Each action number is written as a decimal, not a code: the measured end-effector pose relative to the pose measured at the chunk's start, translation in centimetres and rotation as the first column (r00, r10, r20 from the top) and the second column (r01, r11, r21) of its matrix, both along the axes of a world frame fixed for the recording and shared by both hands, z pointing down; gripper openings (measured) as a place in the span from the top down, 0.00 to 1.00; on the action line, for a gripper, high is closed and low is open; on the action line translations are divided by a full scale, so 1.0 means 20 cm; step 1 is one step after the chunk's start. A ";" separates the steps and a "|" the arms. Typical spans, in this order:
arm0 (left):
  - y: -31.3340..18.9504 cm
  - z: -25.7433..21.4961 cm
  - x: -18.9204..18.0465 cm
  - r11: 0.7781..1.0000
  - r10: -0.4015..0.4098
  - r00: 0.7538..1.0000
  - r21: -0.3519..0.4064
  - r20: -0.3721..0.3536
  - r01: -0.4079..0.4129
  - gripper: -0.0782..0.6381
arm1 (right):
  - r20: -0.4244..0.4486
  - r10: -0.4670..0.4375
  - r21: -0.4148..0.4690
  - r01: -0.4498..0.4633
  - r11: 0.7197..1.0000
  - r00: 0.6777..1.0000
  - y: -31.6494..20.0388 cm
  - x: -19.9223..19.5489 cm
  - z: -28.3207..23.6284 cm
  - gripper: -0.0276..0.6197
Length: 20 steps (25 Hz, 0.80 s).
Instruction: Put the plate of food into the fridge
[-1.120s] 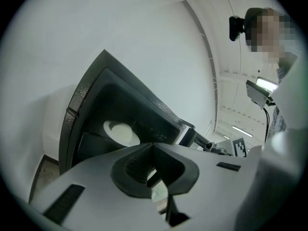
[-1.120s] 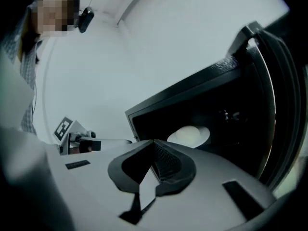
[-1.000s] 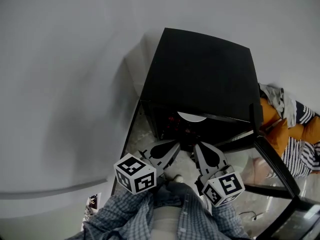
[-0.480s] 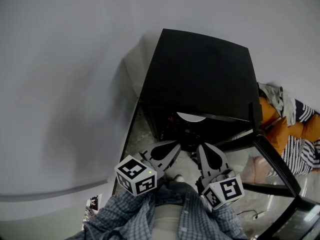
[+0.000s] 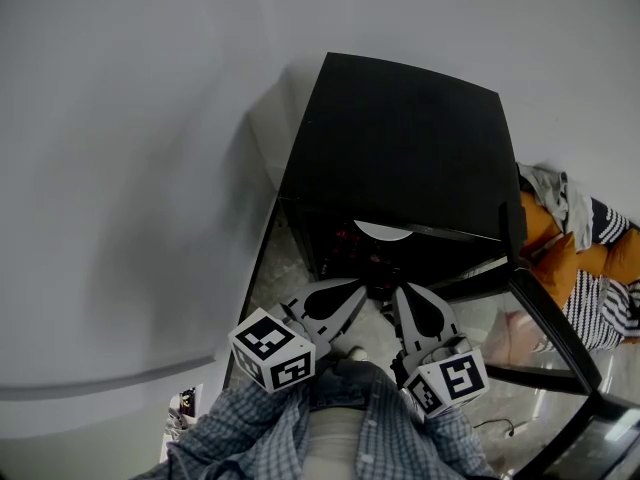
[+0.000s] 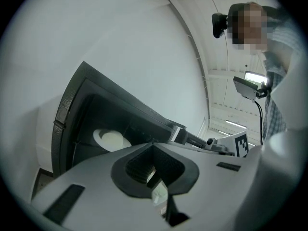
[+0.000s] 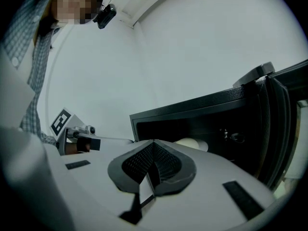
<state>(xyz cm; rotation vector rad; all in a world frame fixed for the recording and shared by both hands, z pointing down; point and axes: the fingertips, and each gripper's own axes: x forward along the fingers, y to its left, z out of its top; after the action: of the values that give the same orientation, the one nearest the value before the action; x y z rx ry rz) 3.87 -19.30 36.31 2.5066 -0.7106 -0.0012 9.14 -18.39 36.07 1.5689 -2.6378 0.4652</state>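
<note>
Facing the boxy black fridge [image 5: 400,138], I hold left gripper [image 5: 338,298] and right gripper [image 5: 415,310] pressed together, empty. A round white plate [image 5: 383,232] sits inside.

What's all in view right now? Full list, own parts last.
fridge: 1, black, on the floor against the wall, centre
door: 1, black, swung open at the fridge's right
plate: 1, white, inside the fridge
clothes: 1 pile, orange and striped, right of the fridge
left gripper: 1, grey with marker cube, shut and empty, before the fridge opening
right gripper: 1, grey with marker cube, shut and empty, beside the left one
shirt: 1, checked, bottom edge
</note>
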 end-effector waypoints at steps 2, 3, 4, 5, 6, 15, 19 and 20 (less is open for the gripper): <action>0.00 0.00 0.00 1.000 -0.001 1.000 0.002 0.000 0.001 0.88 | -0.003 -0.007 0.004 0.007 1.000 1.000 0.00 -0.01 -0.01 0.95; 0.01 0.00 0.00 1.000 -0.001 1.000 0.000 0.000 0.001 0.88 | -0.003 -0.010 0.006 0.010 1.000 1.000 0.00 -0.01 -0.01 0.95; 0.01 0.00 0.00 1.000 -0.001 1.000 -0.001 -0.001 0.001 0.88 | -0.003 -0.012 0.008 0.012 1.000 1.000 0.01 -0.02 -0.02 0.95; 0.01 0.00 0.00 1.000 -0.002 1.000 -0.001 -0.001 0.002 0.88 | -0.002 -0.013 0.008 0.013 1.000 1.000 0.01 -0.02 -0.02 0.95; 0.01 0.00 0.00 1.000 -0.002 1.000 -0.002 -0.002 0.002 0.88 | -0.001 -0.014 0.007 0.014 1.000 1.000 0.01 -0.02 -0.03 0.95; 0.02 -0.02 0.01 1.000 -0.011 1.000 0.001 -0.014 0.011 0.88 | -0.004 -0.014 0.015 0.014 1.000 1.000 0.02 -0.01 -0.03 0.95; 0.03 -0.01 0.00 1.000 -0.010 1.000 -0.010 -0.012 0.010 0.88 | -0.003 -0.018 0.008 0.018 1.000 1.000 0.02 -0.01 -0.02 0.95; 0.03 -0.01 0.00 1.000 -0.009 1.000 -0.010 -0.011 0.009 0.88 | -0.004 -0.019 0.007 0.019 1.000 1.000 0.02 -0.01 -0.02 0.95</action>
<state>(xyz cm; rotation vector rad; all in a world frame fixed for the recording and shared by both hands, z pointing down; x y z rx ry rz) 3.95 -18.71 36.20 2.4920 -0.7156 -0.0141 8.85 -17.91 35.65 1.5440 -2.6518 0.4512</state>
